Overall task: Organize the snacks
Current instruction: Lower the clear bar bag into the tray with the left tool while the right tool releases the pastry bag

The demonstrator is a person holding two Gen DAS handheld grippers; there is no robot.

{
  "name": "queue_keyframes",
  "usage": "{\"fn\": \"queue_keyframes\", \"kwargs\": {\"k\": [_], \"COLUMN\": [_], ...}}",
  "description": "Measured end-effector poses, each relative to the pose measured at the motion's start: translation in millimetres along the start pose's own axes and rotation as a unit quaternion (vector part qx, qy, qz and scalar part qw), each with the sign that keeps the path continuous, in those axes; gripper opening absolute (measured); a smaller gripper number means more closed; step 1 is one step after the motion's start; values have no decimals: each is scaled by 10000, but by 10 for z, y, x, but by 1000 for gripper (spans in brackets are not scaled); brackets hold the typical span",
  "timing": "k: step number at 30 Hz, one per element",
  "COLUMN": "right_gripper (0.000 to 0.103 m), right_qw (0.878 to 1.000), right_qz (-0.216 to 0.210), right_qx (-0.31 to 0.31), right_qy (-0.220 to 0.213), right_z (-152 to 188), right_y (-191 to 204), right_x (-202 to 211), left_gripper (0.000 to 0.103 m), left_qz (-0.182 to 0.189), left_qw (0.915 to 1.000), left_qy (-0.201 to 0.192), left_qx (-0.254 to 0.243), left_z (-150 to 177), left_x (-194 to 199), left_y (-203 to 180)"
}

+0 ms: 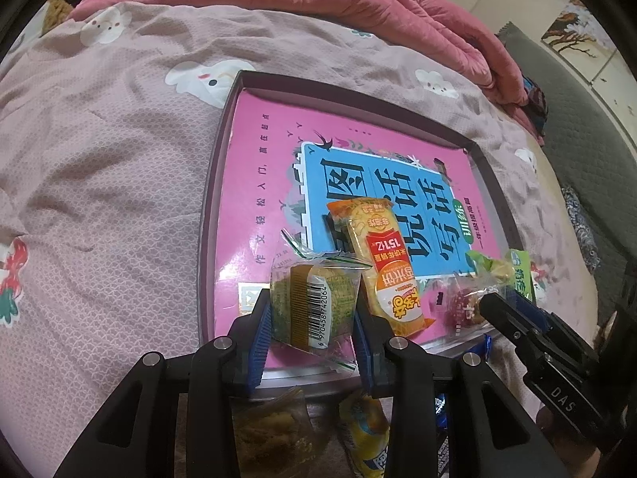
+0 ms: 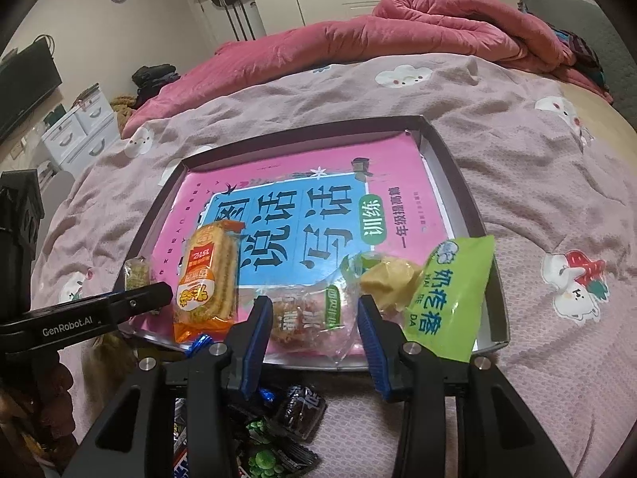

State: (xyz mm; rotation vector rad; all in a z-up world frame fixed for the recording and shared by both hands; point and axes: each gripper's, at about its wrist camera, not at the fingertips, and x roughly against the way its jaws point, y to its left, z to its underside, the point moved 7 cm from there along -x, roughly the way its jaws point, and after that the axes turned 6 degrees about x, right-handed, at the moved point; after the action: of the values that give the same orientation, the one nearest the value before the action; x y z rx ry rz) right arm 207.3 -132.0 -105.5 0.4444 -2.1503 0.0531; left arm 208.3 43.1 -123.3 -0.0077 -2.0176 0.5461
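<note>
Snacks, in and beside tray (image 2: 469, 207) on bed (image 2: 537, 151), listed large to small. Tray: shallow, dark-rimmed, a pink book (image 2: 318, 167) flat inside; its near edge sits on soft bedding, so pressing down on it could tip the contents. Green pack (image 2: 450, 290): overhangs the tray's near right corner; a nudge from your right tongs (image 2: 314, 314) could send it off. Orange cracker pack (image 1: 382, 263): lies in the tray, just beside your left tongs (image 1: 312, 310). Green cake (image 1: 310, 302): gripped between the left pads, over the tray's near left; its loose wrapper may slip. Red clear-wrapped snack (image 2: 306, 318): lies between the right pads, which stand apart on either side; whether they touch it you cannot tell. Loose sweets (image 2: 278, 430) in front of the tray: largely hidden by the tongs, labels unreadable.
</note>
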Motion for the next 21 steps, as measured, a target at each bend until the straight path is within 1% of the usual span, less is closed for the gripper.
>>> {"fn": "queue_keyframes", "kwargs": {"k": [17, 21], "right_gripper": [44, 45], "right_qw": [9998, 9998], "right_qz": [61, 56], "right_qx": [-71, -59], "right_qy": [-146, -174], "right_z": [-53, -63], "right_y": [-56, -54], "right_x": [138, 162], "left_gripper": [38, 40], "left_qz": [46, 64], "left_qw": [9999, 9998], "left_qy": [-96, -147], "left_qx": [-112, -141], "left_z": [-25, -32], "left_x": [71, 129], "left_y": [-53, -67]}}
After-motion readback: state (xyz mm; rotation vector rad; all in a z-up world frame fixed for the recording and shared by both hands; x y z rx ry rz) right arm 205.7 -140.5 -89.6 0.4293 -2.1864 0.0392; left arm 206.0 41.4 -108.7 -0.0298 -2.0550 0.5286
